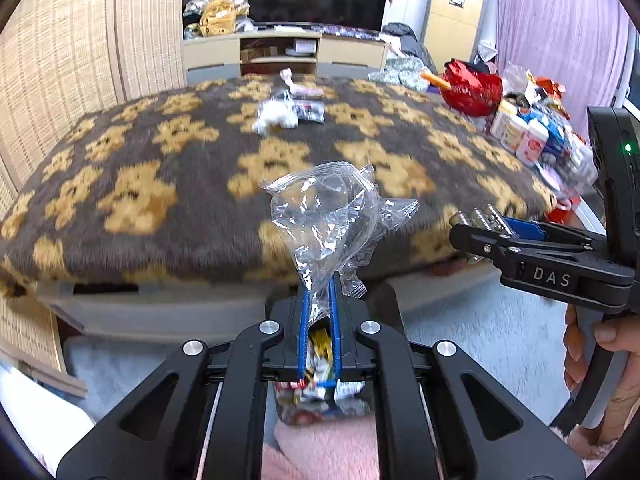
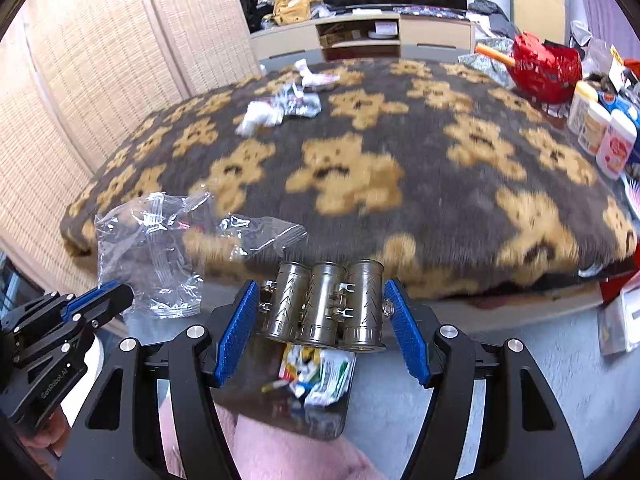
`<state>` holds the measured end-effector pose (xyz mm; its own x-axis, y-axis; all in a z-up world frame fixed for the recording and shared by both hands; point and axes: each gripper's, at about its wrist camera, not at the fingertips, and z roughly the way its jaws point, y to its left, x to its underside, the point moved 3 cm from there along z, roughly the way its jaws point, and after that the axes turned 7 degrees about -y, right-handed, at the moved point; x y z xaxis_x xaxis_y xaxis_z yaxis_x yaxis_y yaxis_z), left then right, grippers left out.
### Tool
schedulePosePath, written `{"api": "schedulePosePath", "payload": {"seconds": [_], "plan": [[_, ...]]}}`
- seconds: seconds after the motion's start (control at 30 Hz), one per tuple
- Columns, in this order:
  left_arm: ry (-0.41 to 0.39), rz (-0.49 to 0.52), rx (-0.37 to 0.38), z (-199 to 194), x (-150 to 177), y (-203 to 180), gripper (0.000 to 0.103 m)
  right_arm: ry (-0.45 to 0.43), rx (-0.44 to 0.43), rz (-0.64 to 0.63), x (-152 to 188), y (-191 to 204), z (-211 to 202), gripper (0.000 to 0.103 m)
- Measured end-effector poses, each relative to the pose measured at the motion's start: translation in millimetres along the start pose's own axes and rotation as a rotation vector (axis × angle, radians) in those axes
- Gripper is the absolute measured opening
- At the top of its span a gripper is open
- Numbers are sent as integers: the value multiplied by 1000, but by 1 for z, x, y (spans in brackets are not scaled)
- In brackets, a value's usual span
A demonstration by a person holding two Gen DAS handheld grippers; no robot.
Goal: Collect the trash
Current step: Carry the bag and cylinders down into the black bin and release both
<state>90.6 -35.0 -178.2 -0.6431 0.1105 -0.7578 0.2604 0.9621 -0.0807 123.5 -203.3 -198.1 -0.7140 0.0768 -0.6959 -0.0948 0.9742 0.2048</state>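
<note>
My left gripper [image 1: 320,284] is shut on a crumpled clear plastic wrapper [image 1: 328,216], held above a bin of trash [image 1: 320,388] on the floor in front of the table. The wrapper also shows in the right wrist view [image 2: 152,248], with the left gripper [image 2: 116,294] at lower left. My right gripper [image 2: 320,300] holds a metal piece of three joined brass-coloured cylinders [image 2: 324,304] between its blue pads [image 2: 236,332], over the same bin [image 2: 316,380]. In the left wrist view that gripper [image 1: 476,228] is at right. White and silver wrappers [image 1: 280,112] lie far on the table.
A teddy-bear patterned blanket [image 2: 440,208] covers the low table. A red bag [image 2: 548,68] and several bottles [image 2: 604,132] stand at its right edge. A TV cabinet [image 1: 280,52] stands behind, a woven screen [image 1: 60,60] at left. Pale rug [image 1: 500,340] covers the floor.
</note>
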Motion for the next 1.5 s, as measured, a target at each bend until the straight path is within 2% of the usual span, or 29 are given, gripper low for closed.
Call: {"api": "schedulePosePath", "payload": {"seconds": [0.37,0.57,0.87,1.03,1.1,1.17,1.23,1.3,1.33,1.4,1.5], "plan": [[130,-23,9,22,63,1,8,120,0,6,63,2,23,66],[213,-50,21,51,89,4,8,166,1,14,79,2,47,66],[291,-68,30,87,102,11,8,225,-1,53,86,-6,77,66],[318,-71,59,96,103,10,11,250,-26,80,87,-4,89,67],[322,-69,61,98,101,9,20,253,-33,84,86,-2,93,68],[321,-71,55,99,101,10,39,251,-29,92,85,-2,95,70],[316,-68,48,95,99,11,48,245,-25,96,84,-3,96,82],[305,-64,40,92,96,12,60,229,-12,100,81,-7,92,86],[298,-67,35,90,94,13,70,226,-8,103,80,-9,90,93],[290,-75,38,86,92,14,73,221,-5,113,77,-15,87,99],[273,-78,45,80,89,13,83,224,-2,127,77,-22,84,99]]}}
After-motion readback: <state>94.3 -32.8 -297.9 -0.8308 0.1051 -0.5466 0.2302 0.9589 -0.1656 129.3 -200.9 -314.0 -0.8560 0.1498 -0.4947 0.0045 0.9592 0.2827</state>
